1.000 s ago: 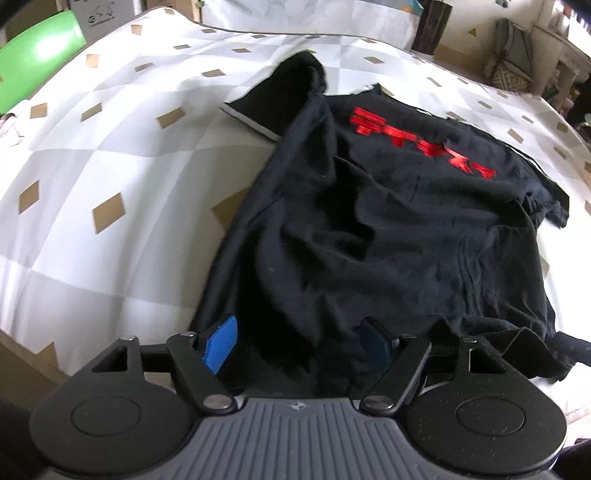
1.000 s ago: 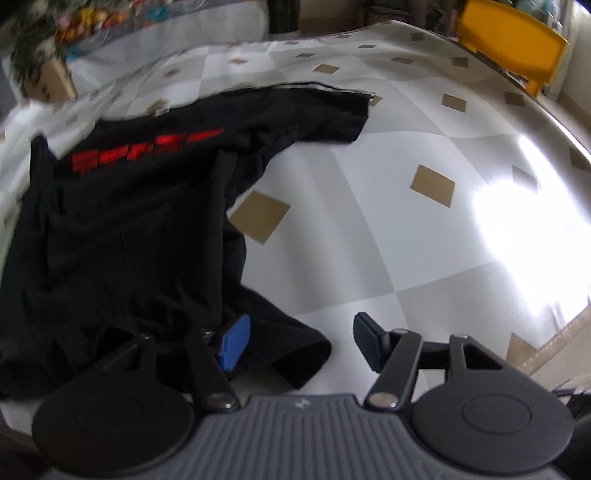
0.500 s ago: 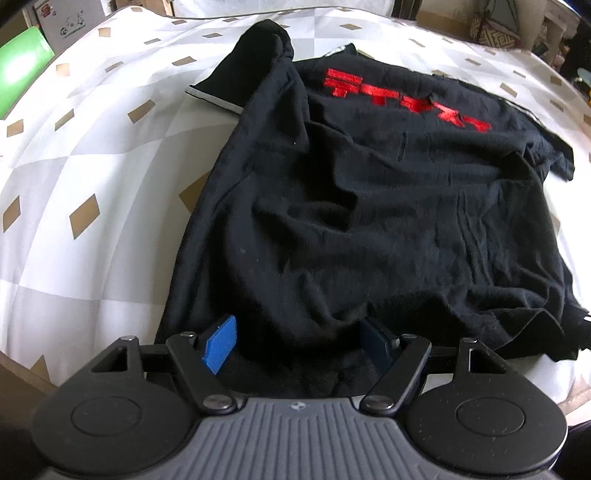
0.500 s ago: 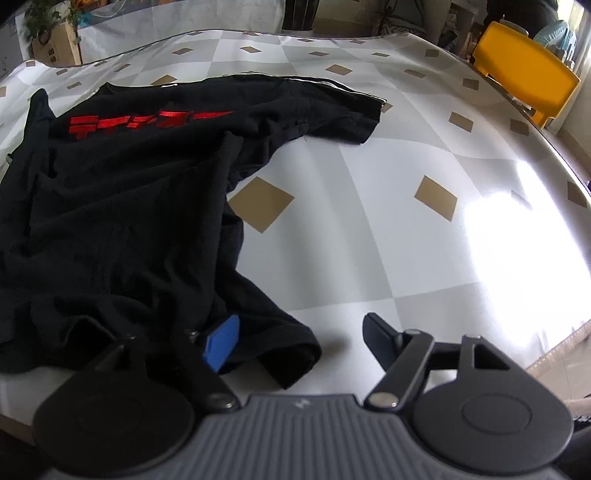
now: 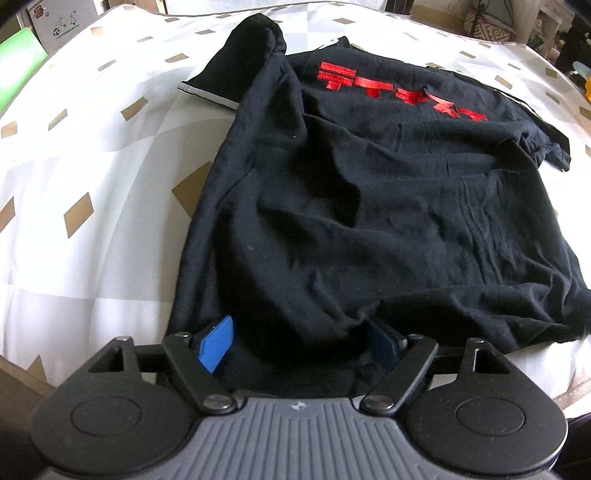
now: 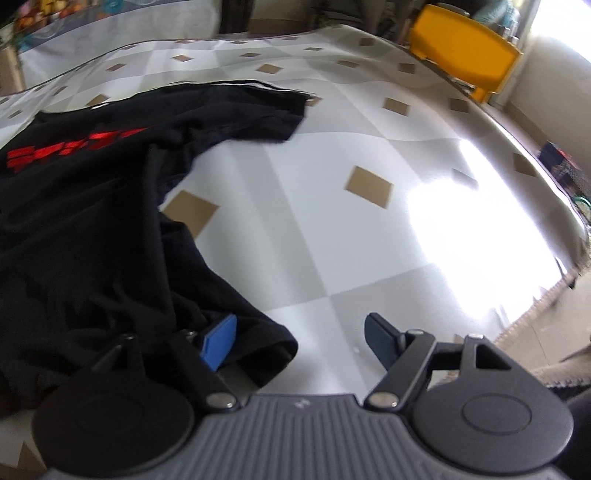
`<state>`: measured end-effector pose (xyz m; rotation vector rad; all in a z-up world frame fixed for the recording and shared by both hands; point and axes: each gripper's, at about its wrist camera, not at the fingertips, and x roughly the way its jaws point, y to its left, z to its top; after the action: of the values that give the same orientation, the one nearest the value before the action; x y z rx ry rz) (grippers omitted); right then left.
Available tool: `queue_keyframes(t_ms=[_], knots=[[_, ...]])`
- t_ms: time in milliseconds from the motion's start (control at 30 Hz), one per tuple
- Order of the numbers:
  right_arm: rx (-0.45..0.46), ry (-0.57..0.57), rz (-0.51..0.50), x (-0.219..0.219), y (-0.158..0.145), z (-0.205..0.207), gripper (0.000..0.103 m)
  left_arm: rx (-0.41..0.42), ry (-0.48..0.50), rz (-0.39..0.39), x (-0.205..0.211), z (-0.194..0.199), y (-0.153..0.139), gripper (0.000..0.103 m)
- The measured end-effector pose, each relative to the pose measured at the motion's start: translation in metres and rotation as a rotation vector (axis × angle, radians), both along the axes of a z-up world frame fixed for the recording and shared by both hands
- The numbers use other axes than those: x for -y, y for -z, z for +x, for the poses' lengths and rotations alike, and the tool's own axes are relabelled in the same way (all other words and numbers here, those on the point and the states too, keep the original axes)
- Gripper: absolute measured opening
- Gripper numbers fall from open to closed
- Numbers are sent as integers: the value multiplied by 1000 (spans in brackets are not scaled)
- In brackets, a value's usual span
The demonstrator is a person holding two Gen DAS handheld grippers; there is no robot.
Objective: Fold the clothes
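A black T-shirt point(image 5: 369, 192) with red lettering point(image 5: 399, 92) lies spread and wrinkled on the checkered tablecloth point(image 5: 92, 147). My left gripper point(image 5: 299, 343) sits at the shirt's near hem. Its jaws are opening, with a loose fold of the hem between the blue pads point(image 5: 216, 343). In the right wrist view the T-shirt point(image 6: 92, 221) fills the left side. My right gripper point(image 6: 301, 341) stands open at the shirt's near corner. The cloth laps against the left pad point(image 6: 219, 341), and bare tablecloth point(image 6: 332, 221) shows toward the right pad.
The table's near edge runs just below both grippers. A green chair point(image 5: 18, 55) and a cardboard box point(image 5: 55, 18) stand beyond the left side. A yellow chair point(image 6: 461, 62) stands beyond the far right. Bright glare point(image 6: 480, 240) covers the right of the table.
Both grippers' jaws have widened. The shirt's near hem has settled lower and flatter onto the table. The right wrist view has tilted slightly.
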<state>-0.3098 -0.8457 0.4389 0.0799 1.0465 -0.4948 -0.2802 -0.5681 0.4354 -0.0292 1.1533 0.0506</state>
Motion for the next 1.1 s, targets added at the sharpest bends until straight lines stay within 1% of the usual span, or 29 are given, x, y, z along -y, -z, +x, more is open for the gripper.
queue_keyframes(t_ms=[67, 200, 267, 333, 433, 500, 567, 633, 767, 833, 933, 1100], knots=[[4, 45, -4, 6, 0, -1, 75, -6, -9, -5, -4, 0, 1, 83], [14, 139, 38, 23, -1, -6, 75, -13, -14, -8, -8, -2, 2, 85], [19, 154, 44, 26, -3, -8, 75, -16, -10, 6, -9, -3, 2, 89], [23, 160, 49, 28, -4, -10, 75, -22, -28, 13, -12, -3, 2, 91], [28, 191, 57, 34, -8, -13, 73, -32, -61, 16, -20, -3, 3, 92], [51, 201, 93, 38, -12, -17, 73, -24, -71, 41, -23, -3, 2, 92], [77, 188, 141, 39, -16, -19, 73, -22, -76, 42, -26, -4, 1, 92], [82, 153, 174, 35, -20, -19, 73, -18, -79, 25, -27, -4, 0, 90], [105, 12, 230, 21, -28, -19, 72, 24, -83, -15, -28, -5, -10, 90], [90, -60, 260, 11, -30, -18, 72, 43, -77, -34, -27, -6, -16, 90], [64, -169, 308, -5, -32, -17, 72, 45, -53, -44, -24, -6, -19, 90], [22, -367, 258, -44, -36, -24, 72, 43, -59, -46, -24, -5, -21, 90]])
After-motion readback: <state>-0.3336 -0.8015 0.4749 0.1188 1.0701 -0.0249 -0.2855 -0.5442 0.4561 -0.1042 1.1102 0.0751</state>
